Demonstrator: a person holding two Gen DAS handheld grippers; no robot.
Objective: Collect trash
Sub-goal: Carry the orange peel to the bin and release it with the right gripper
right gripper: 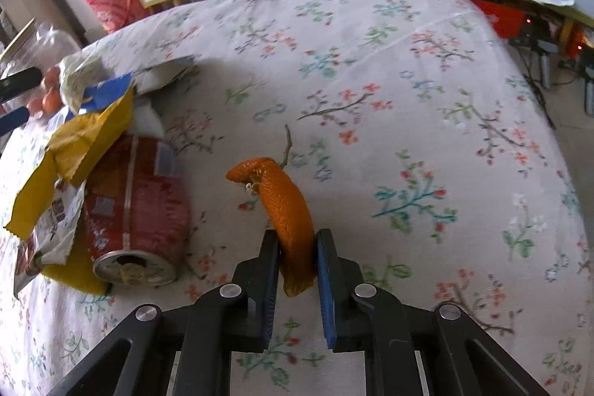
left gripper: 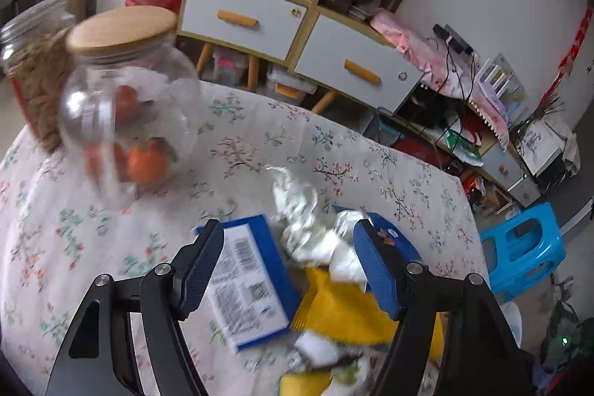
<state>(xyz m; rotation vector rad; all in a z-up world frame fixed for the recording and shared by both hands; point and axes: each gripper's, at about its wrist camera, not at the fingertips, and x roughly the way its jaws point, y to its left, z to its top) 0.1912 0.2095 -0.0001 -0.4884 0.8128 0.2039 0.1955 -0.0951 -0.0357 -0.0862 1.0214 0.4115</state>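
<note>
My right gripper [right gripper: 299,236] is shut on a curled orange peel [right gripper: 282,203], held just above the flowered tablecloth [right gripper: 408,99]. A thin twig [right gripper: 287,145] lies behind the peel. To its left is a trash pile: a dented red can [right gripper: 137,206] on its side, a yellow wrapper [right gripper: 85,136] and torn packaging. My left gripper [left gripper: 287,229] hangs open over that pile. Below it are a blue-edged box [left gripper: 248,281], a crumpled shiny wrapper [left gripper: 300,206] and the yellow wrapper [left gripper: 345,307]. Its pads press on nothing.
A glass jar with a wooden lid [left gripper: 126,121], holding orange fruit, stands at the table's far left beside a second jar [left gripper: 33,69]. A drawer cabinet [left gripper: 282,28] and cluttered shelves stand beyond the table. A blue plastic stool [left gripper: 523,247] is off the right edge.
</note>
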